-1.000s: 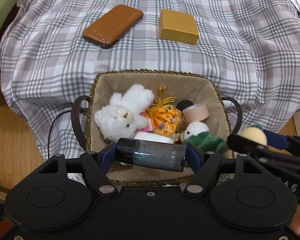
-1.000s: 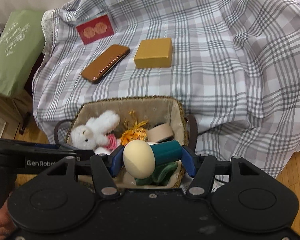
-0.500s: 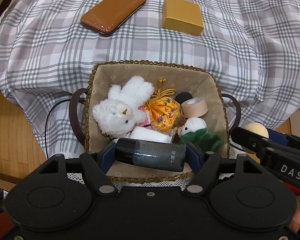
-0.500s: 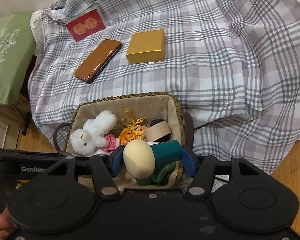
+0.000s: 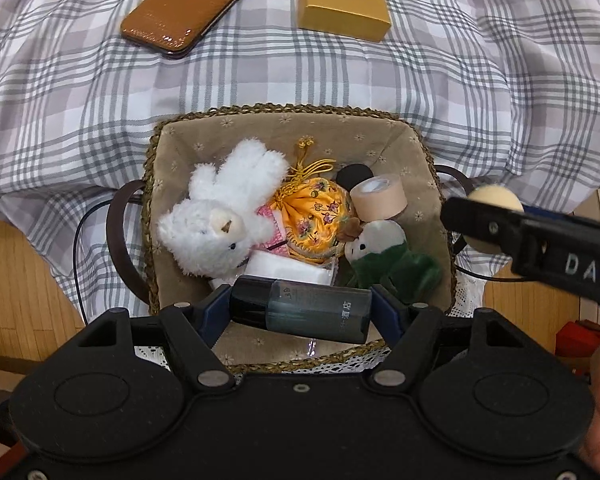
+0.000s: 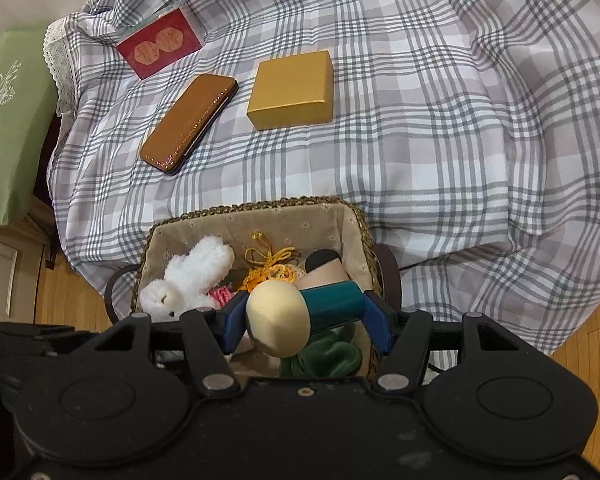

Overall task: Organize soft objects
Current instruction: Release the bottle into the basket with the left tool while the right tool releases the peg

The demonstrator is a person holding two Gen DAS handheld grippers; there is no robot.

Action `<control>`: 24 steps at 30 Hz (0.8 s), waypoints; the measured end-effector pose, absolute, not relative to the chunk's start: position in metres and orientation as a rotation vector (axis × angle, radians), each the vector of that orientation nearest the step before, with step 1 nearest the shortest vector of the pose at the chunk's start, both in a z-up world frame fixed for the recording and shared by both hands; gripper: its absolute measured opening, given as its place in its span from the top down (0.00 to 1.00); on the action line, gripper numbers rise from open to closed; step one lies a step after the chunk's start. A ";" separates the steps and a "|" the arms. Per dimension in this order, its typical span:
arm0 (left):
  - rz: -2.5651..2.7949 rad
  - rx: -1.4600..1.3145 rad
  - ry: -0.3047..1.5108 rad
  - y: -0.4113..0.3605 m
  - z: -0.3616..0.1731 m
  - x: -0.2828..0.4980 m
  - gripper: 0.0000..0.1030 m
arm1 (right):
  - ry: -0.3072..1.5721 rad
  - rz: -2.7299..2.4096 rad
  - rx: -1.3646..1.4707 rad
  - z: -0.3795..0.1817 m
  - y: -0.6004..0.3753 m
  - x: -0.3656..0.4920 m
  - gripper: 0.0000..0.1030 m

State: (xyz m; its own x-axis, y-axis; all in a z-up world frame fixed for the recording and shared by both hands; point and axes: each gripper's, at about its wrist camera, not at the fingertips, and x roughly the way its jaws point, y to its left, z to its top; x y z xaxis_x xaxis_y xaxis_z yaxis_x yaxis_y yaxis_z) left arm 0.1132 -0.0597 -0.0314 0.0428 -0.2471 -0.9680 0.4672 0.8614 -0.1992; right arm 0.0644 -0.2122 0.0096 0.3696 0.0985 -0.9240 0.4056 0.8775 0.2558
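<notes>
The left gripper (image 5: pixel 300 312) clamps a dark bottle (image 5: pixel 306 313) lying crosswise, cap leftward, above the basket (image 5: pixel 284 122). The right gripper (image 6: pixel 304 320) grips a teal-handled sponge applicator (image 6: pixel 296 316), cream head leftward. The basket holds a white plush (image 5: pixel 220 220), yellow pouch (image 5: pixel 316 220), tape roll (image 5: pixel 378 198) and green plush (image 5: pixel 392 260).

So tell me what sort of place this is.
Probably a home bedroom: a plaid cloth drapes over what looks like a bed, on wooden flooring, with a lined wicker basket of plush toys beside it.
</notes>
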 end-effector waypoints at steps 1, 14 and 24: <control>-0.564 0.195 1.426 -0.060 -0.031 0.113 0.34 | 1.189 -0.206 0.488 0.010 -0.212 0.066 0.42; -0.696 0.339 1.309 -0.078 -0.021 0.100 0.33 | 1.213 -0.151 0.462 0.007 -0.201 0.088 0.42; -0.647 0.289 1.323 -0.072 -0.019 0.108 0.21 | 1.210 -0.142 0.445 0.008 -0.198 0.092 0.31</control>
